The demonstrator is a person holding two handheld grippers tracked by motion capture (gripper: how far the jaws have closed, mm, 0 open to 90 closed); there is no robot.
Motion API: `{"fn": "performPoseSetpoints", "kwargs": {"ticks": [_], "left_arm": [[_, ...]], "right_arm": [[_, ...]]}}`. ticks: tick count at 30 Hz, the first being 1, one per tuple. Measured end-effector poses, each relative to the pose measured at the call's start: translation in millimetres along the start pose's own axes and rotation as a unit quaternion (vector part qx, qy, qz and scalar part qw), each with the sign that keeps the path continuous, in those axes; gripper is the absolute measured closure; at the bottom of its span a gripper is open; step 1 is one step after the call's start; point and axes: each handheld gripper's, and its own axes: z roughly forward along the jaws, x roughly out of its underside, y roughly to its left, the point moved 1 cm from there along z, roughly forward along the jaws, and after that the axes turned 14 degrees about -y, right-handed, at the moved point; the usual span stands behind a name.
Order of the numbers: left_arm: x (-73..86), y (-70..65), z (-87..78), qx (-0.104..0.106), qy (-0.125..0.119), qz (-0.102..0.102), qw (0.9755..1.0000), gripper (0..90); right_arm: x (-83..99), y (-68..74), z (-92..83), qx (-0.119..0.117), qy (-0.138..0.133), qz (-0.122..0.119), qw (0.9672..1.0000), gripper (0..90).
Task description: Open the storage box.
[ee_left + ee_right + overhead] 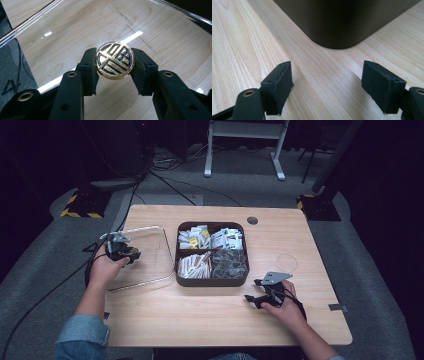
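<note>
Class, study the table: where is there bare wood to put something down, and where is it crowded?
Bare wood runs along the near edge of the table, between the two hands, and behind the brown box. The middle is crowded: the clear lid lies against the box's left side.

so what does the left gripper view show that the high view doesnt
Left gripper view: the gold and black knob clamped between the left gripper's jaws, with its barred pattern readable, over the clear lid.

High view: the brown compartment box full of packets, the right gripper resting open on the table, and both forearms.

Both: the clear lid, the wooden table and the left gripper.
</note>
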Motion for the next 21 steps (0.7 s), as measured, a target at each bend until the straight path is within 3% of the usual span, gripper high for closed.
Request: {"fn": "performPoseSetpoints", "kwargs": {"ticks": [10, 16, 21], "left_arm": [[9.0, -1.8, 9.9, 0.003, 0.010, -0.003, 0.9999, 58.4], [10.7, -2.9, 15.2, 0.005, 0.025, 0.006, 0.9997, 58.3], [14.5, -2.5, 16.5, 0.009, 0.017, -0.010, 0.9998, 58.3]], "right_arm": [[0.0, 0.0, 0.0, 0.000, 0.000, 0.000, 1.0000, 24.8], [0.0, 0.0, 0.0, 0.000, 0.000, 0.000, 1.0000, 24.7], [0.0, 0.0, 0.0, 0.000, 0.000, 0.000, 1.0000, 24.7]]}}
